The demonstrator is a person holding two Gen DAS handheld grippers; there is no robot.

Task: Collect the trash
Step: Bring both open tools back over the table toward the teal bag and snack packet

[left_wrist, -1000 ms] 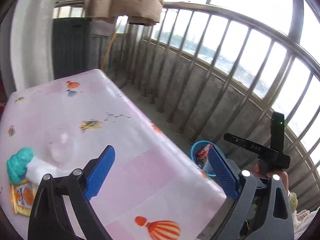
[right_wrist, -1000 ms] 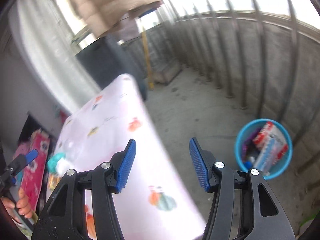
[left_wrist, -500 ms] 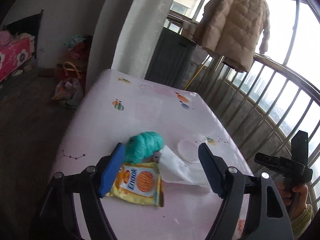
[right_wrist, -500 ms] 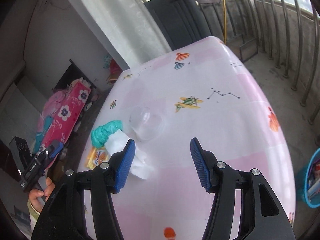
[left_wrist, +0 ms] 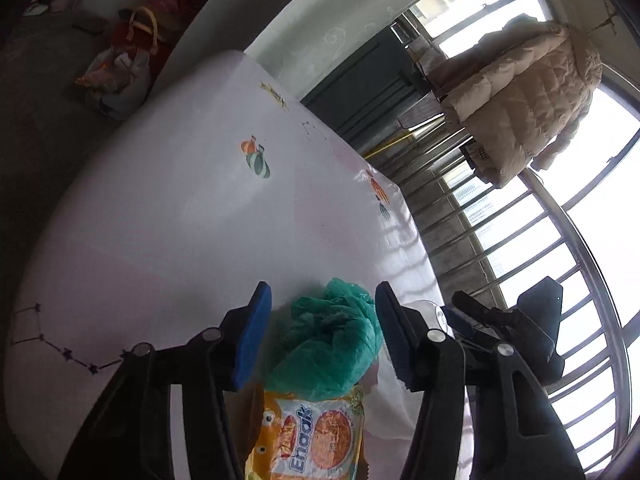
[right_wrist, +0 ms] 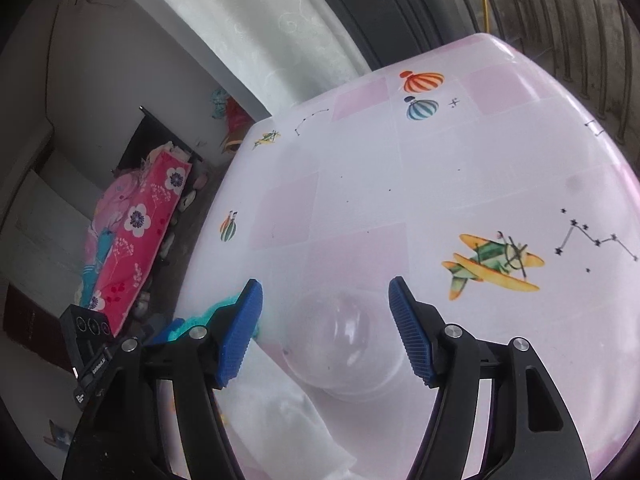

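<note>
While the left gripper (left_wrist: 322, 330) has been closing around the crumpled green plastic bag (left_wrist: 332, 354) on the pink table (left_wrist: 168, 216) (not squeezing yet), it should pinch gently, and the right gripper (right_wrist: 326, 330) has been opening over the clear plastic lid (right_wrist: 344, 354).

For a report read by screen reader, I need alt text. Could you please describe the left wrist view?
The left gripper, whose blue fingers have just been closing, straddles a crumpled green plastic bag on a pink-and-white table without yet pressing it. An orange snack wrapper lies just below the bag, and the right gripper shows beside it.
</note>
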